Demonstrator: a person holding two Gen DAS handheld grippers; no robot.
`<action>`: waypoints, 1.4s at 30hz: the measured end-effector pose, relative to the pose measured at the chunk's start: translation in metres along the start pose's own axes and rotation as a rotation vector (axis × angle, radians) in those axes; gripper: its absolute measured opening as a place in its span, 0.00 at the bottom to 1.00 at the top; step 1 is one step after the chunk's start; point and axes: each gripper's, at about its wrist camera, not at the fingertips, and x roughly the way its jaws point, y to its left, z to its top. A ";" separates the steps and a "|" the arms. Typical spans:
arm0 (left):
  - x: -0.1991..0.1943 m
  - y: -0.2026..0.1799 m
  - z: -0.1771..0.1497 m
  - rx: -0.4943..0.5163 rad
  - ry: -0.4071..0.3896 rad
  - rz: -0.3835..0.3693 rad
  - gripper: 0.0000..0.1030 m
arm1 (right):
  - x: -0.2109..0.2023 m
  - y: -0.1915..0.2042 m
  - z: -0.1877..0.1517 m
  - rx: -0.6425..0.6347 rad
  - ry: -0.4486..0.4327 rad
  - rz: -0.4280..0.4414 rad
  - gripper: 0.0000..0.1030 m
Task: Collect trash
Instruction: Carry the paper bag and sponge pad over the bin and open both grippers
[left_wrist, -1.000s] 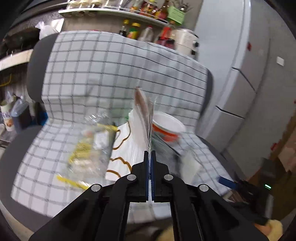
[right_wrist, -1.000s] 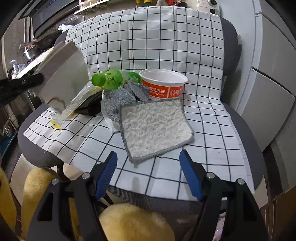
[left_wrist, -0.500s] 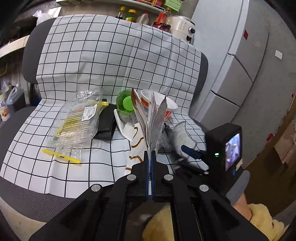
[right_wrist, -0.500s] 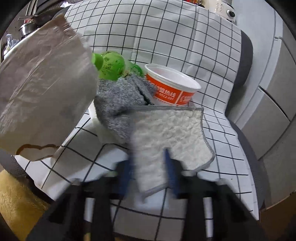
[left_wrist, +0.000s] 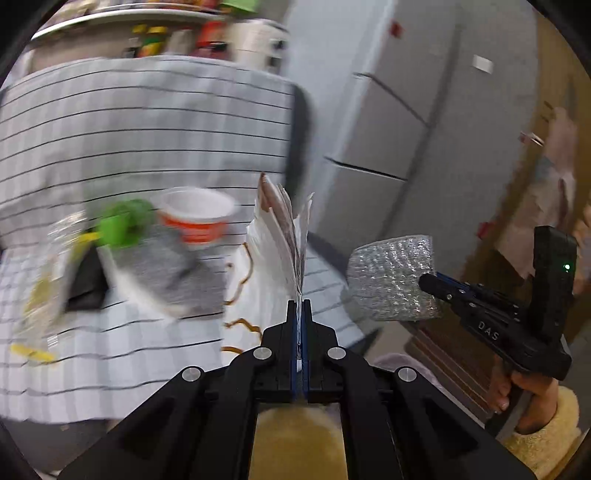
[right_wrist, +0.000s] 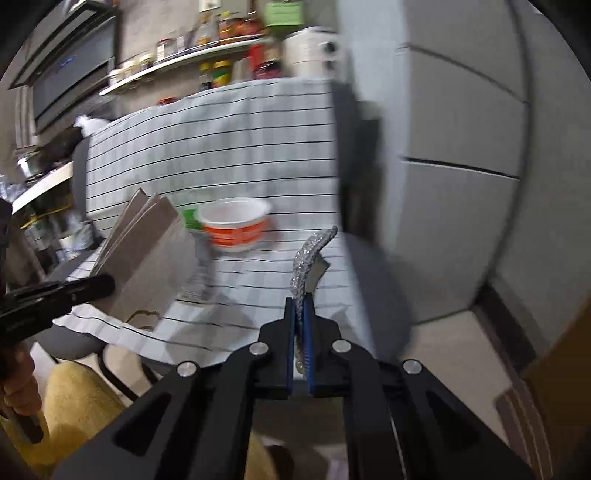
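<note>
Kitchen clutter frames a chair (left_wrist: 299, 122) draped in a white cloth (left_wrist: 147, 122) with a dark grid, and both views are smeared by motion. Nearest the left camera, the left gripper (left_wrist: 299, 306) has its jaws pressed together on a folded paper bag (left_wrist: 284, 236), whose thin brown and white layers fan upward from the pinch point; the right view shows the same bag as a flat, stiff, grey-brown sheaf. Off to the side, the right gripper (left_wrist: 428, 280), carried in a hand (left_wrist: 524, 391) with a fuzzy yellow sleeve (left_wrist: 543, 439), has just been closing its jaws and now clamps the edge of a cleaning cloth (left_wrist: 391, 277), a soft nubbly rectangle with a grey border that hangs clear of the seat; in the right view it rises from between the blue pads as a thin curved strip. Behind the bag on the seat lie a white sheet with brown curly lines (left_wrist: 258, 295), a crumpled grey towel (left_wrist: 166, 262), something flat and black (left_wrist: 85, 284) and a clear plastic clamshell tray (left_wrist: 48, 280) too blurred to show its contents. Farther back stand a green bottle (left_wrist: 122, 225) on its side and a round white-and-orange instant-noodle cup (left_wrist: 195, 218), open at the top; its inside looks white. Beyond the chair back, a shelf (right_wrist: 184, 62) holds jars and bottles, and a tall grey refrigerator (right_wrist: 461, 147) fills the far side.
</note>
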 end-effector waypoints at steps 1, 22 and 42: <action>0.007 -0.012 0.002 0.015 0.006 -0.037 0.01 | -0.009 -0.011 -0.004 0.008 0.000 -0.041 0.05; 0.072 -0.112 -0.024 0.143 0.151 -0.167 0.01 | -0.019 -0.121 -0.117 0.215 0.274 -0.329 0.30; 0.119 -0.177 -0.059 0.258 0.298 -0.321 0.02 | -0.087 -0.141 -0.074 0.280 0.016 -0.409 0.39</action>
